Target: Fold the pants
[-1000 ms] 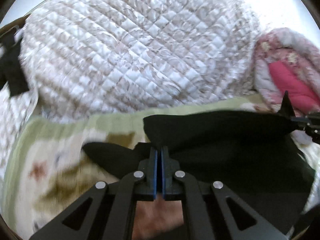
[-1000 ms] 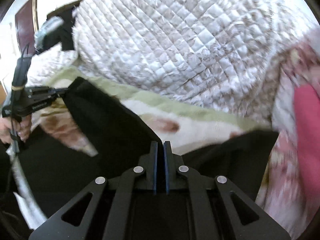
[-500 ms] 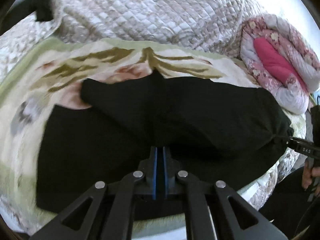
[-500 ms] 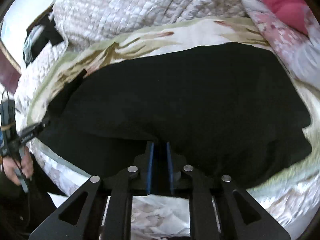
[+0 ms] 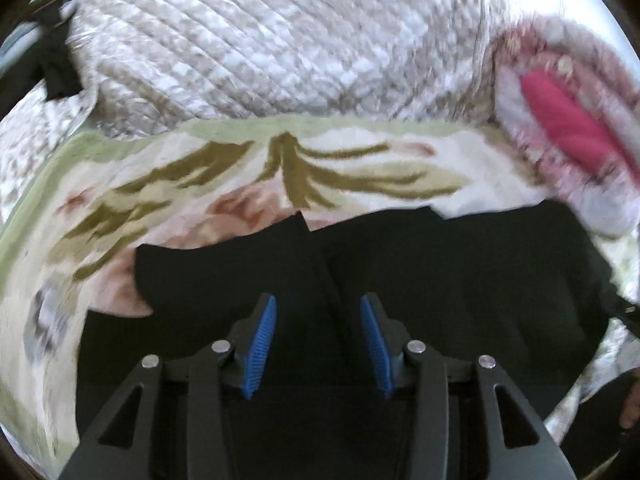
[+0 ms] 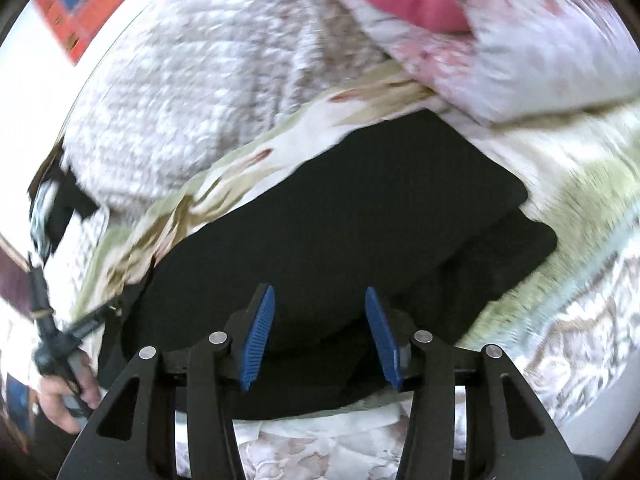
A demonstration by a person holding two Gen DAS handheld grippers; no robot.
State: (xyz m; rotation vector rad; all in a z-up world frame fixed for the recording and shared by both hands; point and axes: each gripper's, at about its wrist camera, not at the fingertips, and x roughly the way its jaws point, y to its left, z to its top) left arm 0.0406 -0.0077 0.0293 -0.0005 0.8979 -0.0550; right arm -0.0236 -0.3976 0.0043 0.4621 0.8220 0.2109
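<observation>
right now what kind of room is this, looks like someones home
Most likely a bedroom: the black pants lie on a floral blanket over a bed, with a quilted bedspread heaped behind and a rolled pink comforter alongside.

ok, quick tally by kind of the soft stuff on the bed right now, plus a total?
Black pants: 1
Floral blanket with green border, under the pants: 1
Quilted cream bedspread: 1
Rolled pink floral quilt: 1
Total: 4
A dark item at the far left edge is too unclear to count.
</observation>
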